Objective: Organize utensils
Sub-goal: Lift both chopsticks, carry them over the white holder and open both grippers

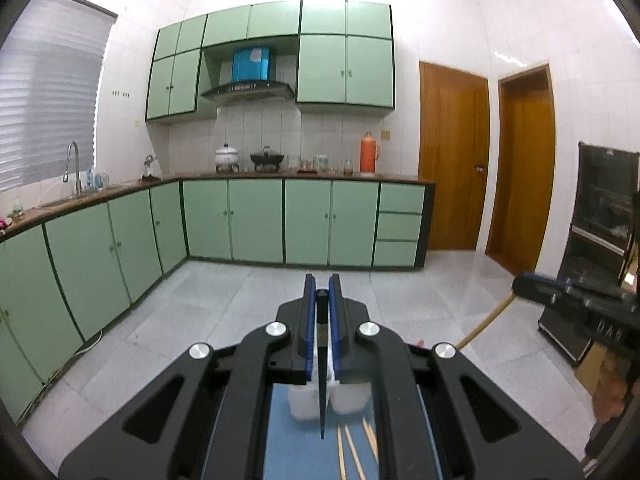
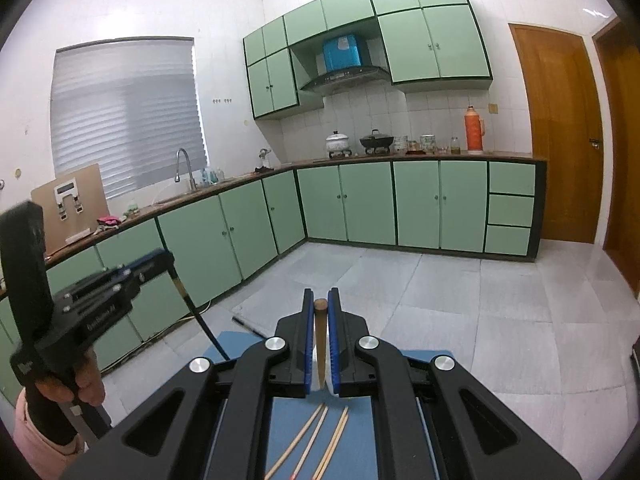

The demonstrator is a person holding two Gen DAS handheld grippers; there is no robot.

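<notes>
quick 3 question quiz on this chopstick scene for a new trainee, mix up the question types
1. True or false: the left gripper is shut on a black chopstick.
2. Multiple choice: what does the right gripper hold? A) a spoon B) a wooden chopstick C) nothing
3. Fill in: the loose wooden chopsticks lie on a ____ mat.

Key: 1 true; 2 B; 3 blue
</notes>
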